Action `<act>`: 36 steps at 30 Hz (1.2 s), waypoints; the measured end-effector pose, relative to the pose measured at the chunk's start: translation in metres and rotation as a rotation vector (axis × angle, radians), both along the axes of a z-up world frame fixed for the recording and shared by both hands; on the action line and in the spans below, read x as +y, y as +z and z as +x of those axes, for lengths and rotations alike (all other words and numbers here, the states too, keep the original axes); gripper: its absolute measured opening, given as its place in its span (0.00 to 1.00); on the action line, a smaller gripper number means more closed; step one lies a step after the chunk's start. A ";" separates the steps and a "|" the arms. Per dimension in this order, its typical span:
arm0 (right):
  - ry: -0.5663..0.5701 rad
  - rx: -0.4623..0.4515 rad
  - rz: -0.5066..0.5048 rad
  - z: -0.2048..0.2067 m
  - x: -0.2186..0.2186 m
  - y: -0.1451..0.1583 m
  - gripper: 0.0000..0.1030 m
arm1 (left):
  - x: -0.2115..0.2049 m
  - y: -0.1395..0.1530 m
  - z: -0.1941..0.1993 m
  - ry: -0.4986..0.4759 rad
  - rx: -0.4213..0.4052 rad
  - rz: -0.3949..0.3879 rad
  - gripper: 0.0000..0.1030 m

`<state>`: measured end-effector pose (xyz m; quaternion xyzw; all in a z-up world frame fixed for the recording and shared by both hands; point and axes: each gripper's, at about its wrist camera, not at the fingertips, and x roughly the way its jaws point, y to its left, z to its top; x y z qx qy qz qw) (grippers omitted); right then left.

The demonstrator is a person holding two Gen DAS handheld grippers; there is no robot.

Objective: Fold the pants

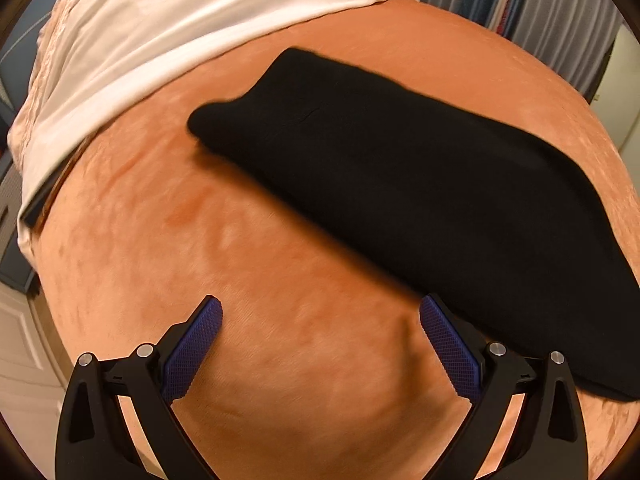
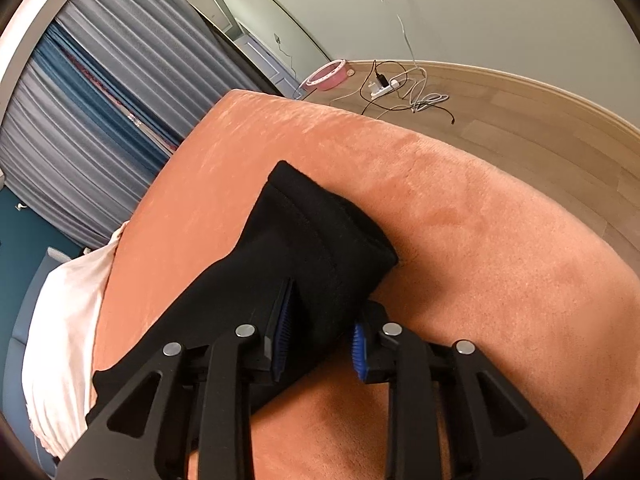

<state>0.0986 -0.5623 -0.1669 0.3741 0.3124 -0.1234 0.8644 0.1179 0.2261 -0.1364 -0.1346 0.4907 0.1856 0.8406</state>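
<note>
Pants (image 1: 400,184), black and already folded into a long band, lie across the orange bed cover (image 1: 248,272), and much of them you cannot read: the cloth is so dark that seams and layers vanish, apart from a faint stitched hem at the far end in the right wrist view. In the left wrist view the band's right part runs off toward the picture's rim, and its near edge slips behind your left gripper's right finger. In the right wrist view the near stretch of the pants is hidden under the gripper's black frame, so you cannot see how far it reaches toward you. A white sheet (image 1: 132,40) covers the far left edge of the bed. Beyond the bed's far corner, cables and a power strip (image 2: 386,87) lie on the wooden floor beside a pink ring (image 2: 326,74), too small to make out further.

Your left gripper (image 1: 320,344) hangs spread wide over bare cover, holding nothing; its right finger sits just at the band's near edge. Your right gripper (image 2: 318,330) stands narrowed around the band near its folded end, cloth filling the gap between the blue pads (image 2: 282,330). Both pads meet the cloth, pinching it.
</note>
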 end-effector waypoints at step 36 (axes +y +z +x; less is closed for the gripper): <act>-0.121 0.040 0.114 -0.010 -0.002 -0.001 0.13 | -0.066 -0.006 0.049 -0.203 -0.005 0.164 0.95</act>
